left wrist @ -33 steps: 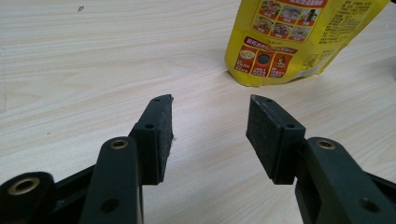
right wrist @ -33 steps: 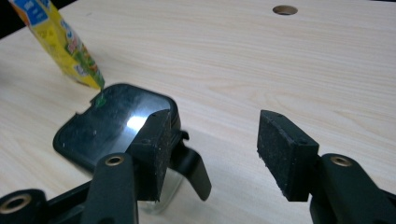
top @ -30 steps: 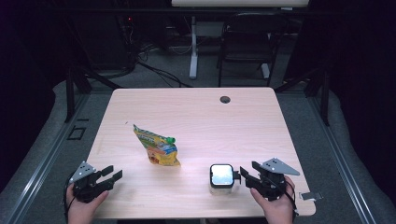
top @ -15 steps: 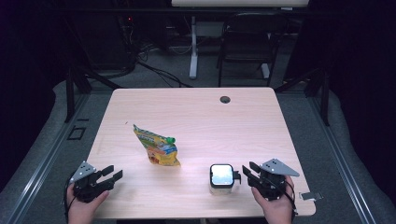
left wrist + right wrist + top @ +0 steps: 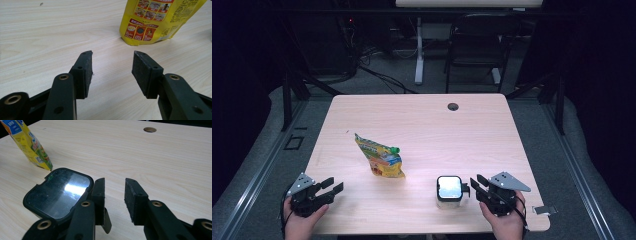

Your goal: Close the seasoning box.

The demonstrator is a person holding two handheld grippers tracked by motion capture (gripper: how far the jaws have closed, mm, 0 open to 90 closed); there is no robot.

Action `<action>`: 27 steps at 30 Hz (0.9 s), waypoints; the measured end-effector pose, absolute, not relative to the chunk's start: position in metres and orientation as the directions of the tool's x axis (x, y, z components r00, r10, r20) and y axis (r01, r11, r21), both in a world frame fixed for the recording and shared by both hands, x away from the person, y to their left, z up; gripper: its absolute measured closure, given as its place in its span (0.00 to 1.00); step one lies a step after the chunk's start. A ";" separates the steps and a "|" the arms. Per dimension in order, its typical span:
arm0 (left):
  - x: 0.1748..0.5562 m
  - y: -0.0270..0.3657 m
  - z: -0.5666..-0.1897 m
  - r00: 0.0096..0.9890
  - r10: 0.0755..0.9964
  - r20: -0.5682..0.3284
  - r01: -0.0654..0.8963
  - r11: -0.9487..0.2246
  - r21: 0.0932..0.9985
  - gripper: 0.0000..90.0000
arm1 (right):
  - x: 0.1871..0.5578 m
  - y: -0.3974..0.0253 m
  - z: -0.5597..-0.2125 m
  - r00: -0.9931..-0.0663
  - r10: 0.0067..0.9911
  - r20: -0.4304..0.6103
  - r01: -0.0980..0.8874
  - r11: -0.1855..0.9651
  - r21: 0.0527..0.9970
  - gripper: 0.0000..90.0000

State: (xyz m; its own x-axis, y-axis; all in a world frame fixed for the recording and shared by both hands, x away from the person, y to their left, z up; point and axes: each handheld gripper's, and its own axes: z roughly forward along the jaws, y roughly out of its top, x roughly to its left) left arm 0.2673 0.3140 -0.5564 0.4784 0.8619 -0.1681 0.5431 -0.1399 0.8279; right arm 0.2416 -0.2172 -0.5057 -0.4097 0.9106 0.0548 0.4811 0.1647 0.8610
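Near the front edge of the wooden surface [image 5: 492, 130], the right claw [image 5: 479, 189] rests released just beside a small black container [image 5: 449, 188] with a glossy lid, its jaws apart and holding nothing. The left claw [image 5: 330, 189] sits equally released at the opposite corner, aimed toward a yellow pouch [image 5: 379, 156] standing near the middle. A careless closing could nudge the container sideways, or a one-sided push could tip the light pouch over.

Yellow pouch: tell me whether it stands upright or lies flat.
Upright. The yellow pouch stands on its base on the table, its green cap at the side, apart from both grippers.
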 end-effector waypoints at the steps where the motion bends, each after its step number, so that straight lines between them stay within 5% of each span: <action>1: 0.267 0.314 -0.557 0.477 0.862 -0.170 0.545 -0.139 0.827 0.56 | 0.242 -0.217 -0.506 -0.411 0.910 0.056 0.481 0.164 0.861 0.79; 27: 0.257 0.292 -0.548 0.526 0.839 -0.140 0.521 -0.187 0.833 0.61 | 0.240 -0.201 -0.511 -0.434 0.898 0.071 0.516 0.183 0.837 0.87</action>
State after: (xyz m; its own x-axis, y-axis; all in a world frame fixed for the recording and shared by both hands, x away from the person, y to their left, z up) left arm 0.2568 0.2922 -0.5476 0.5258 0.8390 -0.1403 0.5208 -0.1871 0.8329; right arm 0.2396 -0.2005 -0.5110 -0.4338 0.8982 0.0709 0.5159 0.1831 0.8369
